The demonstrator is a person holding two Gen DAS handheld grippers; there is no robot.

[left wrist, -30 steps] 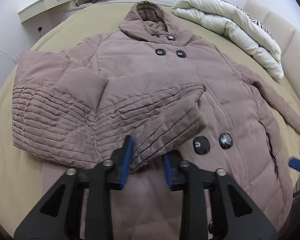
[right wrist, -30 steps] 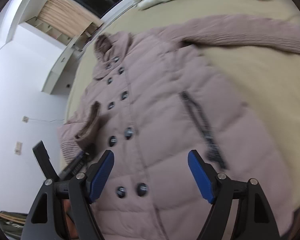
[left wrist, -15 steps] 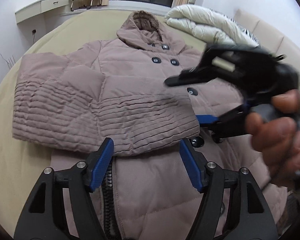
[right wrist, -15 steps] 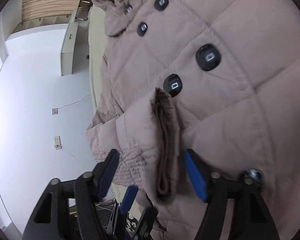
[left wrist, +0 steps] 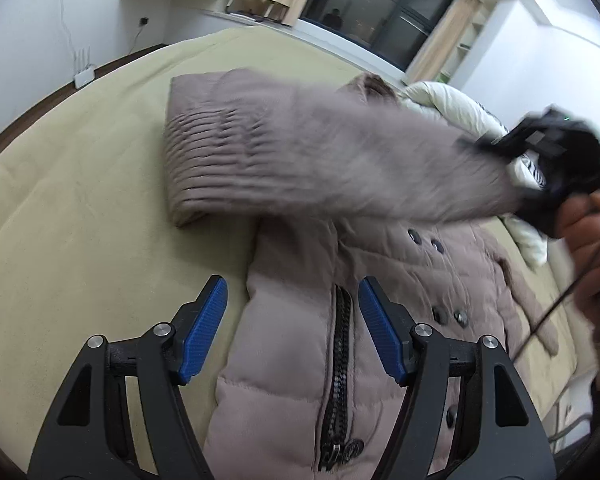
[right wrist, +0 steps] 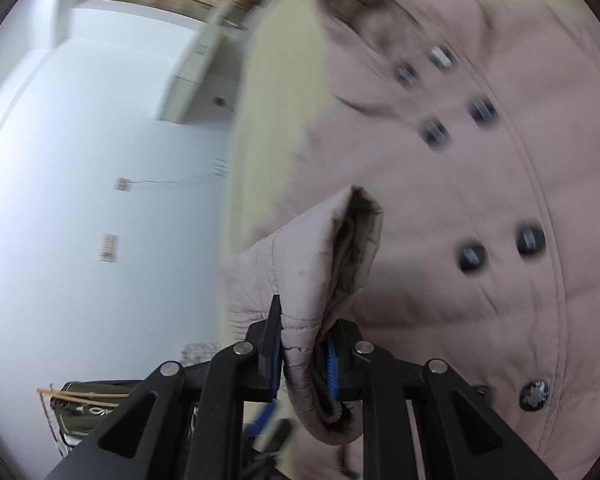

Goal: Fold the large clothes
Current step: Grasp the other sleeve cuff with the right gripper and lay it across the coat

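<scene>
Being soft, bulky and light, the puffer coat (left wrist: 332, 352) is best taken at its cuff (right wrist: 320, 344), already pinched by the just-closing right gripper (right wrist: 304, 356); the left gripper (left wrist: 292, 328) is spread, empty.

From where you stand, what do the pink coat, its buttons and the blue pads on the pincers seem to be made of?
Coat: matte woven fabric over puffy filling, judging by the quilted seams; probably down or synthetic.
Buttons: dark, glossy, likely plastic.
Blue pads: finely ribbed, matte; rubber or plastic, can't tell which.

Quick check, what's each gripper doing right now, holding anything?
Left gripper: open, empty, above the coat.
Right gripper: jaws have just been closing and now clamp the sleeve cuff, lifting the sleeve.
</scene>
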